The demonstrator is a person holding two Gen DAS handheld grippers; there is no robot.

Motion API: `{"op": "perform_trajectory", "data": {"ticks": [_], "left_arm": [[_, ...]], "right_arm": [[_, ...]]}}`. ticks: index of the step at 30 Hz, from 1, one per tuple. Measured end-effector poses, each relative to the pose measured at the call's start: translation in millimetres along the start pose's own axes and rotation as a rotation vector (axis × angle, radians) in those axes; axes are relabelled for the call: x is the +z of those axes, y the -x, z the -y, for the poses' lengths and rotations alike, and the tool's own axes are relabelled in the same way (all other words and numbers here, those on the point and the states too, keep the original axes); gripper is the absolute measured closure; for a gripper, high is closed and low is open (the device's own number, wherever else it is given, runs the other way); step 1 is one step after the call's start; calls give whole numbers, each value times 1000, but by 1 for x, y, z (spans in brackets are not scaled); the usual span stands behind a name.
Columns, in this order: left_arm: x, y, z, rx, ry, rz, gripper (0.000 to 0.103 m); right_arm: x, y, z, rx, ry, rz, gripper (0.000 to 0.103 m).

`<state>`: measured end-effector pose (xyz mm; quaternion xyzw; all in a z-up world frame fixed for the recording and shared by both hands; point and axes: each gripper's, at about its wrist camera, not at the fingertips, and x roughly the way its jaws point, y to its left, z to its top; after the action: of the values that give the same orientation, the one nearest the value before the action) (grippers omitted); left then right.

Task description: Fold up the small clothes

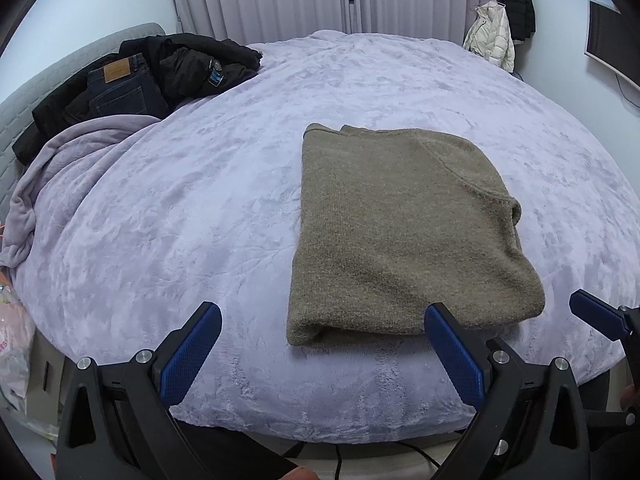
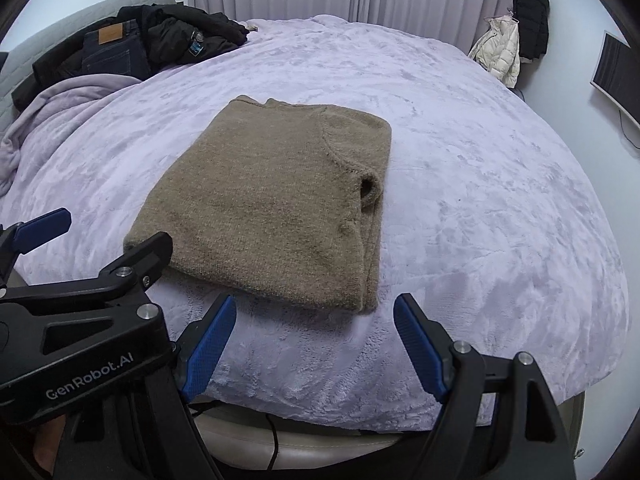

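A tan knit sweater lies folded into a neat rectangle on the lilac fleece bed cover; it also shows in the right wrist view. My left gripper is open and empty, held just short of the sweater's near edge. My right gripper is open and empty, also just in front of the near edge. The left gripper's body shows at the left of the right wrist view, and one right fingertip at the right of the left wrist view.
A pile of dark jeans and black jackets lies at the bed's far left, by a bunched lilac blanket. Jackets hang on the far right wall. A cable runs under the bed's near edge.
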<state>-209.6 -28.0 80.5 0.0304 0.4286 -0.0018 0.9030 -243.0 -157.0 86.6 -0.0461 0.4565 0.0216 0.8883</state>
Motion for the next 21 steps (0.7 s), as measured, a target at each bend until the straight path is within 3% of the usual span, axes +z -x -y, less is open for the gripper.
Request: {"op": "perform_trajectory", "data": {"ticks": [21], "left_arm": [[1,0,-4,-2,-2,1,1]], "right_arm": [[0,3,-1,0,4,9,20]]}}
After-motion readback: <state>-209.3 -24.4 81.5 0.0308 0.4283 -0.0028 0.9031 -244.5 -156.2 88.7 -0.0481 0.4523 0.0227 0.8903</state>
